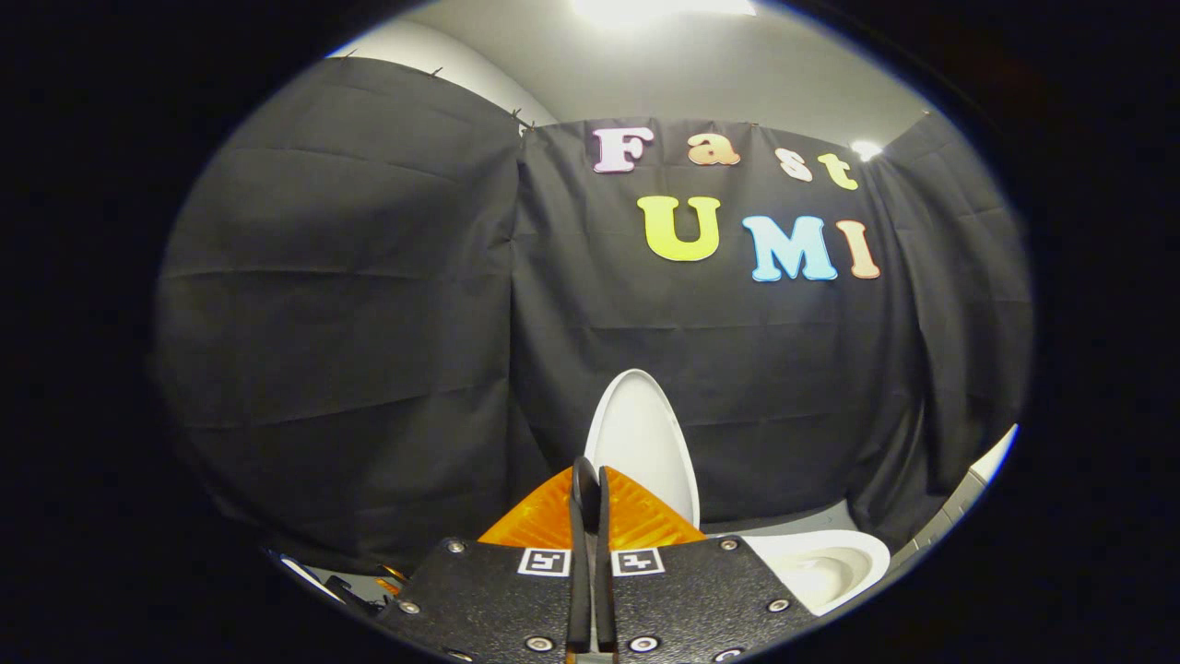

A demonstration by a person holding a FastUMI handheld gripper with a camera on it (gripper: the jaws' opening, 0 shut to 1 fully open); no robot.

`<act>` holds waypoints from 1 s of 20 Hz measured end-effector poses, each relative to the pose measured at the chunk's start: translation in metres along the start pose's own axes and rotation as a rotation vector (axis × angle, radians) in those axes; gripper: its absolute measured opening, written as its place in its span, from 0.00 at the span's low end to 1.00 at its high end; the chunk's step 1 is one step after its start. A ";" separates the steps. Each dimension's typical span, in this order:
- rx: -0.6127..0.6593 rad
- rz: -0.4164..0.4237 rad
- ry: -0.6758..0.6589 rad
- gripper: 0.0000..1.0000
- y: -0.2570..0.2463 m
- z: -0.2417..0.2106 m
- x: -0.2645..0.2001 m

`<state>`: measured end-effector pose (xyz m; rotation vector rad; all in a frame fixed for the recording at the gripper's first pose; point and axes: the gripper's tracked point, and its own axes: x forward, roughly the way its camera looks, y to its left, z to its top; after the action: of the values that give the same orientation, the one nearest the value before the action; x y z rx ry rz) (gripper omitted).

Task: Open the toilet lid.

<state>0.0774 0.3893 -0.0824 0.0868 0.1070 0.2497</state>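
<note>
Standing straight up just beyond the gripper, whose two fingers were pressed together on nothing, the white toilet lid looked open above the bowl (off to the right), but a bump from the fingers might have tipped it back down.

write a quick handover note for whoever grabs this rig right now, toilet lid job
Tongs: fingers closed together, nothing between them, pointing toward the booth wall.
Toilet lid: raised, standing roughly upright just beyond the fingertips, edge toward the camera, not touched by the tongs.
Toilet bowl: open, below the lid and to the side of the fingers.
Done: lid looks open.
Left: probably nothing but checking the lid stays up on its own, then drawing the tongs away.
</note>
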 end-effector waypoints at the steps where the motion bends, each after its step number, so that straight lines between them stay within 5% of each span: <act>1: 0.005 0.000 -0.004 0.03 0.001 0.000 -0.001; 13: -0.066 -0.003 0.038 0.09 -0.005 0.000 0.001; 16: 0.017 0.089 0.106 0.27 0.008 -0.006 -0.004; 20: 0.018 0.071 0.047 0.82 -0.013 0.028 -0.034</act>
<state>0.0508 0.3662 -0.0525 0.1026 0.1526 0.3219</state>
